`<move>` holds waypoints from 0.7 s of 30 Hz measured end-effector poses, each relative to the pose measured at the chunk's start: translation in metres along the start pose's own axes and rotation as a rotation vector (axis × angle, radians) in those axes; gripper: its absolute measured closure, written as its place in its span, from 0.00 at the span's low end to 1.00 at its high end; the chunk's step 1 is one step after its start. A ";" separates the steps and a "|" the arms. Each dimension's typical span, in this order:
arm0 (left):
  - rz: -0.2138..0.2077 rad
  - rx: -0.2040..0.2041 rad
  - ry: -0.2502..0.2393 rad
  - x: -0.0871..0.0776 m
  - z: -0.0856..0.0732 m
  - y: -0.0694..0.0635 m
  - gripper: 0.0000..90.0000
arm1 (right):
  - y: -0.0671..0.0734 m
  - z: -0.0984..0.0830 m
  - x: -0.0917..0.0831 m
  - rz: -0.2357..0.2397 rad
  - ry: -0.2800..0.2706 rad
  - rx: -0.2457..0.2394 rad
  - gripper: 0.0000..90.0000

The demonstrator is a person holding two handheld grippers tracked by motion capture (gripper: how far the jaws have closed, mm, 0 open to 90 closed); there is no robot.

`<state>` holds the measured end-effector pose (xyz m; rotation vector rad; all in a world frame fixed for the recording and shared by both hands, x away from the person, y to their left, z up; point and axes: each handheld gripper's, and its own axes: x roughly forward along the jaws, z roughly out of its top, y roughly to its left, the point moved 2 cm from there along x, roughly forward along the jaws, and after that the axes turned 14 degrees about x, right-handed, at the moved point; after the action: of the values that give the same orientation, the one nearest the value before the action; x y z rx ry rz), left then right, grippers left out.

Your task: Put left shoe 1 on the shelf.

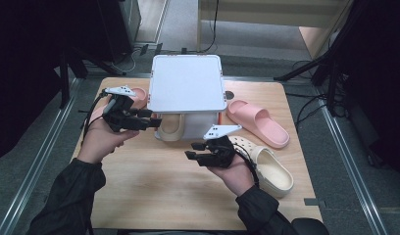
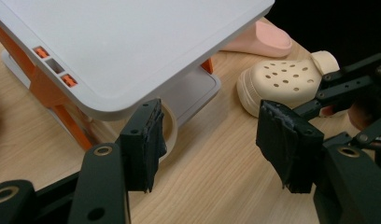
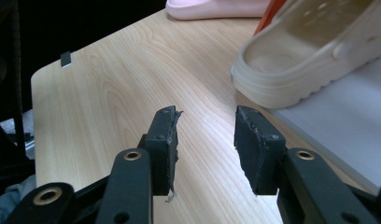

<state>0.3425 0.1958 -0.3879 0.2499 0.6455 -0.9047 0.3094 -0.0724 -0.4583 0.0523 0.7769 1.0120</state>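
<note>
Both tools — left tool [image 1: 156, 121] and right tool [image 1: 193, 150] — hang released and empty over the tabletop [image 1: 154, 191]. The cream clog [image 1: 169, 126] sits on the white rack's [image 1: 187, 83] lower shelf, heel overhanging — a careless nudge could tip it off.

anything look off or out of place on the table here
Yes: the shoe pairs are split. One cream perforated clog lies on the wooden table, its cream mate tucked on the white two-tier rack's lower shelf. The pink slides lie on opposite sides of the rack.
</note>
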 end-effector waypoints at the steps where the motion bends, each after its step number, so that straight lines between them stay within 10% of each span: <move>1: 0.002 0.004 0.000 0.001 -0.001 -0.002 0.46 | -0.001 -0.001 -0.003 0.005 0.001 0.005 0.67; 21: -0.015 0.048 0.040 0.041 -0.047 -0.030 0.45 | -0.033 -0.028 -0.053 -0.040 -0.002 0.021 0.67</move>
<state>0.3173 0.1730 -0.4479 0.3068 0.6640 -0.9322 0.3016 -0.1405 -0.4615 0.0551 0.7841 0.9654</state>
